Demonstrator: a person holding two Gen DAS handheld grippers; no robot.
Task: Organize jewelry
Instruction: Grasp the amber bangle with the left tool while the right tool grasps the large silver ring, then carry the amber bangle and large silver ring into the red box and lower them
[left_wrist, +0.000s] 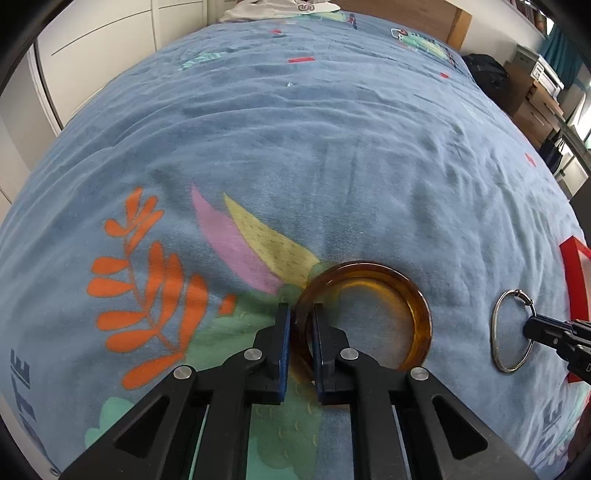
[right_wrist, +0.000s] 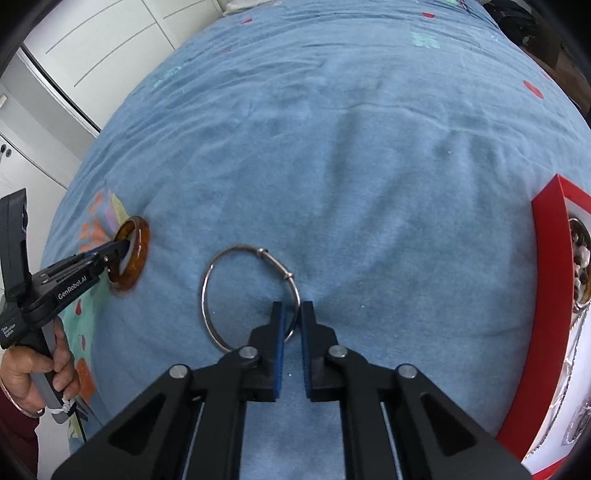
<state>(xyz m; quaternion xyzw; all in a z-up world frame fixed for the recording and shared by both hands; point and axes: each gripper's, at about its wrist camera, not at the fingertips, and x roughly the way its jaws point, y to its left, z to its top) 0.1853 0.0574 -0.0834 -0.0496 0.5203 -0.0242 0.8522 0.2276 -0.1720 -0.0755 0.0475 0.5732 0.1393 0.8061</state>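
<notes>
An amber bangle (left_wrist: 417, 317) lies on the blue bedspread. My left gripper (left_wrist: 302, 314) is shut on its near-left rim, one finger inside the ring and one outside. The bangle also shows in the right wrist view (right_wrist: 138, 254), with the left gripper (right_wrist: 120, 256) on it. A thin silver bangle (right_wrist: 221, 266) lies on the bedspread. My right gripper (right_wrist: 292, 308) straddles its right rim with a narrow gap between the pads; the wire sits between them. The silver bangle shows in the left wrist view (left_wrist: 496, 332) with the right gripper (left_wrist: 529, 328) at it.
A red jewelry box (right_wrist: 546, 280) with a white lining and several pieces inside sits at the right; its edge shows in the left wrist view (left_wrist: 576, 280). White wardrobe doors (right_wrist: 92, 44) stand at the left. Boxes and shelves (left_wrist: 535, 92) stand beyond the bed.
</notes>
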